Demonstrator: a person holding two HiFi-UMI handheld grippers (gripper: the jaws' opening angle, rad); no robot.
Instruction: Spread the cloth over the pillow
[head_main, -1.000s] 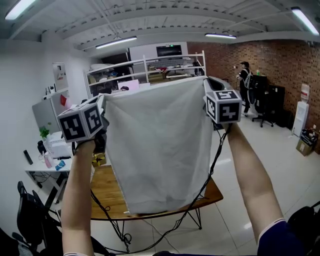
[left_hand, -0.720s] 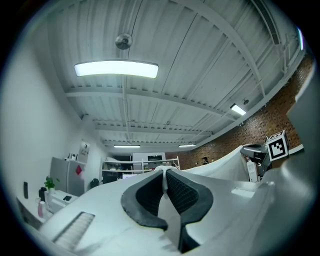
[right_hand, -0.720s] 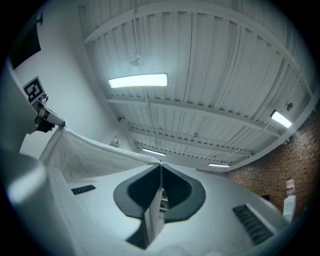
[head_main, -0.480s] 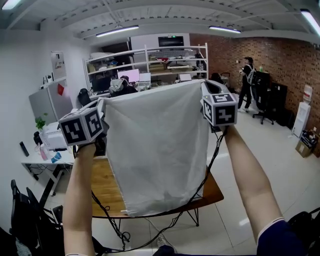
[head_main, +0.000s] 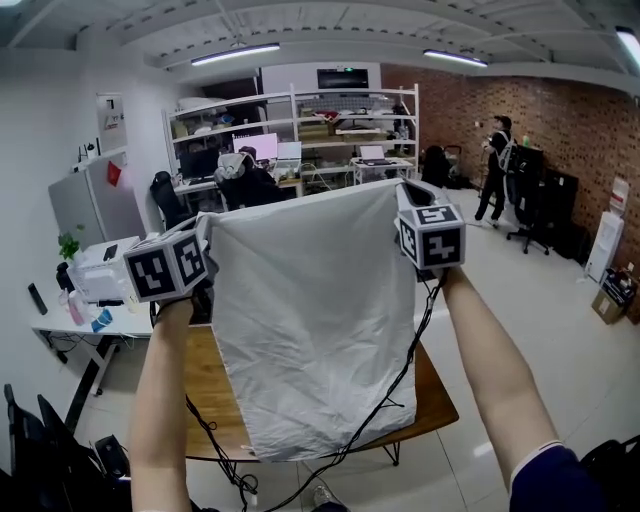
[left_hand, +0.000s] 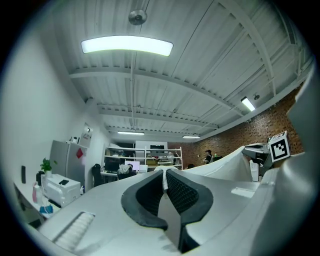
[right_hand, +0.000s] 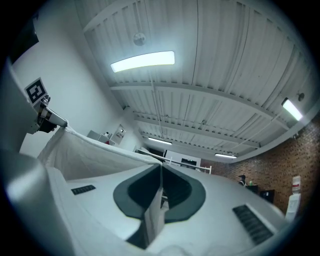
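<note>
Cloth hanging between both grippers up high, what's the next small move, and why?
Probably lower both grippers together toward the wooden table, top edge taut. The left gripper and right gripper each have jaws shut on an upper corner of the cloth, which hangs flat in the air above the table. No pillow shows; it may lie behind the cloth.

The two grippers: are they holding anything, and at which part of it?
Both hold the cloth: the left gripper is shut on its upper left corner, the right gripper on its upper right corner, and it hangs spread between them.
</note>
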